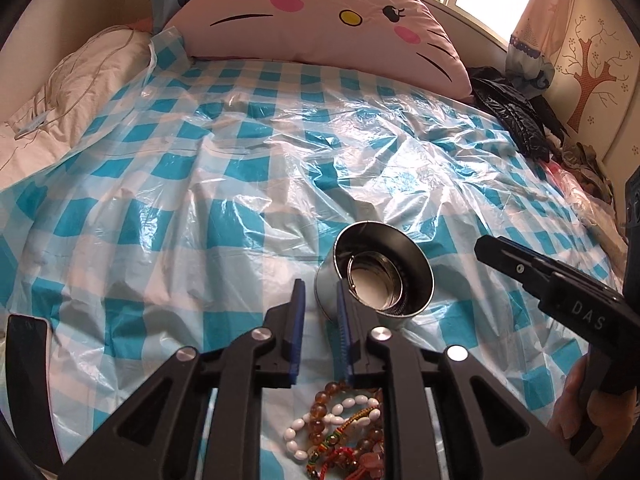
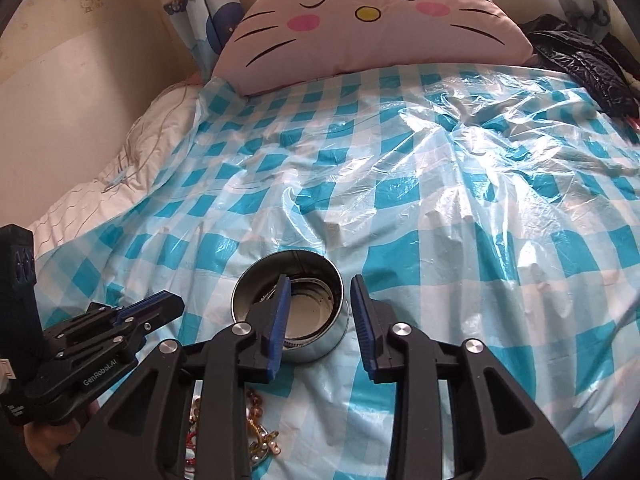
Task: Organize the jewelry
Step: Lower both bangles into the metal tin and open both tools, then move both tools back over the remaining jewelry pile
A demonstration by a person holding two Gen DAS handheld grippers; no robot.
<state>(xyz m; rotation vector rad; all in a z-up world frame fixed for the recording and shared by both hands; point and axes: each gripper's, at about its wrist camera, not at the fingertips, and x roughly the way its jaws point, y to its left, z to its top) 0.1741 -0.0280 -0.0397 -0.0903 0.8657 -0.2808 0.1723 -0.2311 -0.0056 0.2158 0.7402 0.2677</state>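
One large bed takes most of both views, covered with a blue-and-white checked plastic sheet [image 1: 168, 184], and a pink cat-face pillow [image 1: 320, 20] leans at its far end. On the sheet, towards the near side, stands a round metal tin [image 1: 374, 276], open at the top, with some bangles lying inside it.

The left gripper [image 1: 320, 292] is partly open and holds nothing; its right finger stands just at the tin's wall. The right gripper [image 2: 320, 292] is also partly open and empty, and its left finger is over the tin's rim.

The beaded bracelets [image 1: 340, 428] lie in a heap nearer than the tin, directly below the left gripper. I judge the left hand is closer; it must draw back and descend to reach them.
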